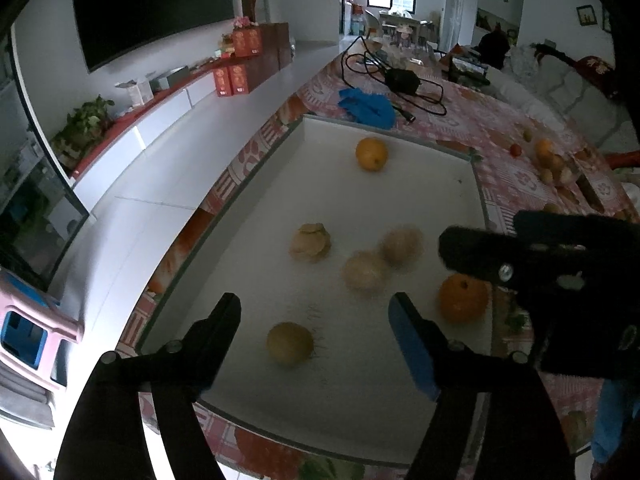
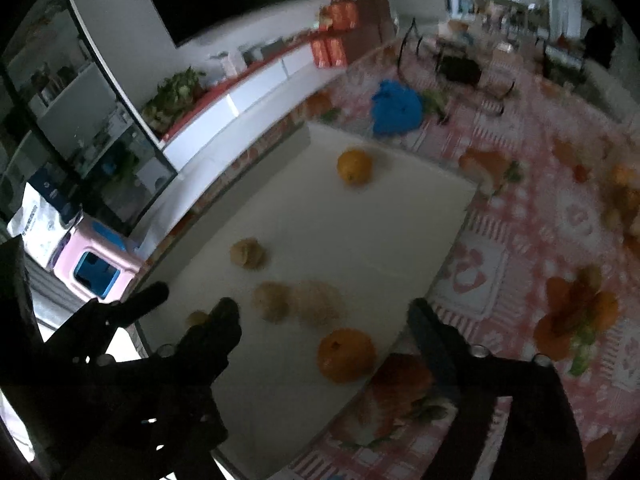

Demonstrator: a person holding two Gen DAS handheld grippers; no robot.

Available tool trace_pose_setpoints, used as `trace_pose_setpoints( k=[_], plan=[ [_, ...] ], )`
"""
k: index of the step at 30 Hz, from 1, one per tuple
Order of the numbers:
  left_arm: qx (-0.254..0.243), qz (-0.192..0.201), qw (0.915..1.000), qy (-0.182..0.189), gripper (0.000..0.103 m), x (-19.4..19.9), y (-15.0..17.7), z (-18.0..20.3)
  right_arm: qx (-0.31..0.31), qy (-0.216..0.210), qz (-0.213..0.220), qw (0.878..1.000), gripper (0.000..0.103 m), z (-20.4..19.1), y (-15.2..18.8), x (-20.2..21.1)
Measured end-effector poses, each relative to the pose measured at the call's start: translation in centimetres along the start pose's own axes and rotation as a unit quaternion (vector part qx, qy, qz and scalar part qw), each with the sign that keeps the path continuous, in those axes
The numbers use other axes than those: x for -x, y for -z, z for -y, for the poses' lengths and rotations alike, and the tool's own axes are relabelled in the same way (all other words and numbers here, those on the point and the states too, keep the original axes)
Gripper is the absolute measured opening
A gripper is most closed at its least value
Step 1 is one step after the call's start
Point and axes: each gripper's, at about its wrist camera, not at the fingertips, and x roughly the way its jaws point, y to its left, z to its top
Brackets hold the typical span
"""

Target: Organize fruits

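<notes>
Both claws hanging wide open, holding nothing – left gripper framing the small round yellowish fruit, right gripper framing the round orange – both probably firm, rolly, so I'd be pinching across the middle.

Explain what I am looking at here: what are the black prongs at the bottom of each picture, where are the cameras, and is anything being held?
No robot arm is used: a person carries a two-finger gripper in each hand, each with a fisheye camera looking along its fingers. One picture is from the left gripper, the other from the right gripper; the prongs are their fingers. Both stand open and hold nothing. Below lies a white rectangular tray on a table with a pink patterned tablecloth. In the tray are a yellow-green round fruit between the left fingers, a deep orange round fruit between the right ones, a paler orange fruit farther back, and three beige rough-skinned fruits. More fruit lies beyond the tray, blurred.
</notes>
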Motion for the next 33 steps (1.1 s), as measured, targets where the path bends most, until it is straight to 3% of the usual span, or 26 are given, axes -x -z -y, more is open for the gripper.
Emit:
trace_pose_setpoints(
  k=[8,9,10,20,26,33],
  plan=[
    [-0.019,0.017,0.9997,0.004,0.08,2.9,-1.0,1.8,-0.028,0.027,0.03,0.999,0.088,3.0,0.6,3.8],
    [-0.024,0.021,0.9995,0.006,0.08,3.4,-1.1,2.3,-0.035,0.035,0.032,0.998,0.089,3.9,0.9,4.3],
    [-0.028,0.023,0.9993,0.009,0.08,3.9,-1.2,2.8,-0.046,0.046,0.034,0.997,0.103,5.0,1.3,4.9],
    [-0.063,0.026,0.9964,0.05,0.08,7.2,-2.9,8.6,-0.136,0.105,0.037,0.984,0.103,15.6,5.3,9.5],
    [-0.1,0.009,0.9931,0.06,0.08,6.1,-3.5,13.7,-0.184,0.149,0.002,0.972,0.103,21.6,9.4,9.7],
    [-0.121,-0.035,0.9891,0.077,0.08,2.2,-3.3,19.8,-0.184,0.195,-0.008,0.963,0.103,25.2,14.0,9.0]
  ],
)
